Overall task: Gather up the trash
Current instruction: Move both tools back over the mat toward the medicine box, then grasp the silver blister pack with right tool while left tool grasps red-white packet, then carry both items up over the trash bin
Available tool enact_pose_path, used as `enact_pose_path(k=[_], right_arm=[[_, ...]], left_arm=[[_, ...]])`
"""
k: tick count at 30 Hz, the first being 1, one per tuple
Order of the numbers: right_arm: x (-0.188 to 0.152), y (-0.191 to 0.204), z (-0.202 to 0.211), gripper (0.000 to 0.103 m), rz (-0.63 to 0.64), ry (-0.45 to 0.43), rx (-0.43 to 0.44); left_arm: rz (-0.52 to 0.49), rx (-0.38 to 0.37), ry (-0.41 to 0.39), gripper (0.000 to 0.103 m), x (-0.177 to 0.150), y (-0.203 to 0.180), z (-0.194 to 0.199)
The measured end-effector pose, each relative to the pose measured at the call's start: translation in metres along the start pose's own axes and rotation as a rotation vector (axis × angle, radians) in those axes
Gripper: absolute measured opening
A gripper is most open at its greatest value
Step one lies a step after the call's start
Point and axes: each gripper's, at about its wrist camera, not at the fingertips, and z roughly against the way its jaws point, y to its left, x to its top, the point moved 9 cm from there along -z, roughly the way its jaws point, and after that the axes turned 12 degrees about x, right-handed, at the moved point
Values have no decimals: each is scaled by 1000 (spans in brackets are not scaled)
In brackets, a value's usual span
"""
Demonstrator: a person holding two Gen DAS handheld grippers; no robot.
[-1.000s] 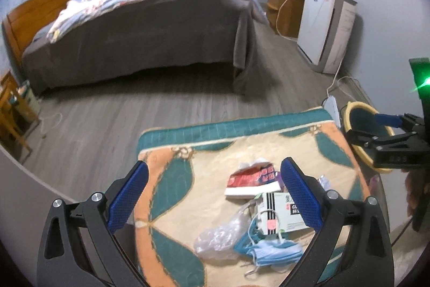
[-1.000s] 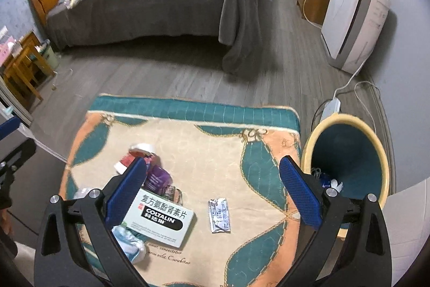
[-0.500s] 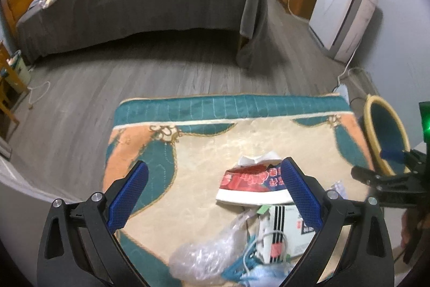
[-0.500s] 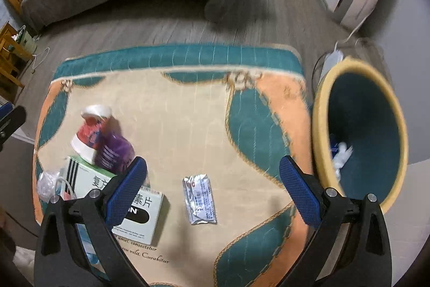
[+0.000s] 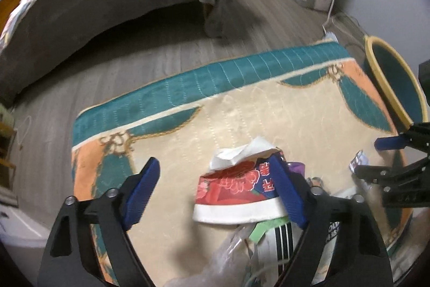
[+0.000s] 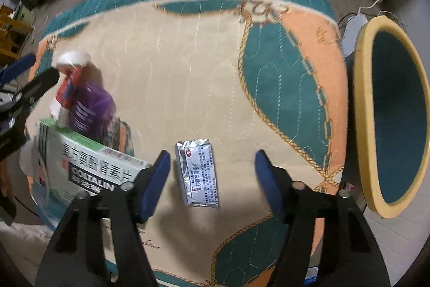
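Over the last second I have tipped both claws down from a view across the bedroom toward the trash on the quilted mat point(image 6: 188, 71), so each now has a target. My right claw point(image 6: 212, 174) is wide open, holding nothing, with the foil sachet point(image 6: 197, 174) lying flat on the mat between its fingers, nearer the left one. My left claw point(image 5: 215, 195) is equally open and empty; the crushed red paper cup point(image 5: 236, 195) lies on its side between its fingers, against the right one. I judge both pickups are ready to begin. The medicine box point(image 6: 88, 166), purple bottle point(image 6: 88, 106) and clear plastic bag point(image 5: 228, 252) wait nearby. The yellow-rimmed bin point(image 6: 389, 112) stands just off the mat's right edge; the part of its teal interior I see looks empty.
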Motion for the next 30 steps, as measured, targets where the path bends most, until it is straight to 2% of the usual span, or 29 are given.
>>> enact_pose_path(k=[2,5,6,8,10,13,14,17,23,26,28,29,30], right_arm=[[1,0,-2,59,12,7,-11],[3,1,-2,55,36,4,-24],[5,1,-2,52,45,0,-31],[9,4,0,29,59,-10,-30],[12,7,0,24,65,-10,-22],[19,12,2,23,90,-26,-28],[21,16,0,23,93,-34,-28],[26,16,7,23,104,-57,-30],[31,16,23,23,95,-122,-26],[31,14,23,23,79,-120,-23],[33,14,24,23,78,-120,-23],[32,14,24,23,82,-122,-27],[32,13,26,23,84,-126,-32]], left_arm=[[-5,-14,5,75,1,-3,-5],[-6,-34,15,57,2,-5,-11],[-7,-40,20,50,2,-5,-13],[-13,-58,35,40,0,-6,-16],[-16,-65,32,38,0,-4,-17],[-7,-66,35,22,-1,0,-16],[0,-69,44,13,-2,3,-17],[-1,-65,43,4,-1,3,-18],[34,-82,39,3,2,7,-14],[103,-107,28,3,9,10,-11],[128,-114,25,9,13,10,-11],[140,-120,24,16,15,9,-12],[149,-123,26,28,17,8,-14]])
